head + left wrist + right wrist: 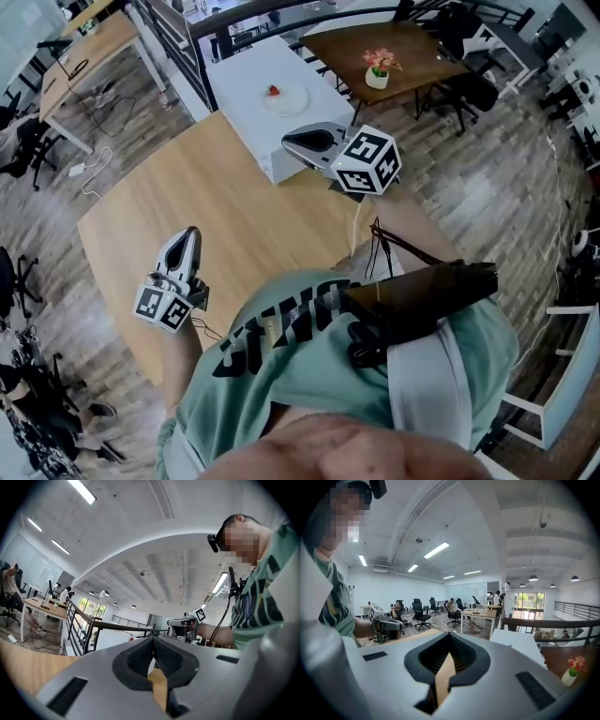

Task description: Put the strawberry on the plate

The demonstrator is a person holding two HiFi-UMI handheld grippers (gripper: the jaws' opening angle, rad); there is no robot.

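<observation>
**Strawberry looks to be on the plate already, both grippers empty**

From where I stand, the strawberry [273,90] is a small red spot at the upper centre of the head view. It appears to rest on the white plate [287,99], which sits on the white table [239,89] beyond the wooden table [234,206]. It is too small to say just how it lies.

The left gripper [190,232] is at the lower left, over the wooden table, with its jaws clenched together and nothing between them. The right gripper [289,141] is near the centre, by the white table's near edge, short of the plate. Its jaws are pressed tight too, and it carries nothing.

I judge the placing done, with nothing left that I can see, and both grippers are well clear of the fruit.
</observation>
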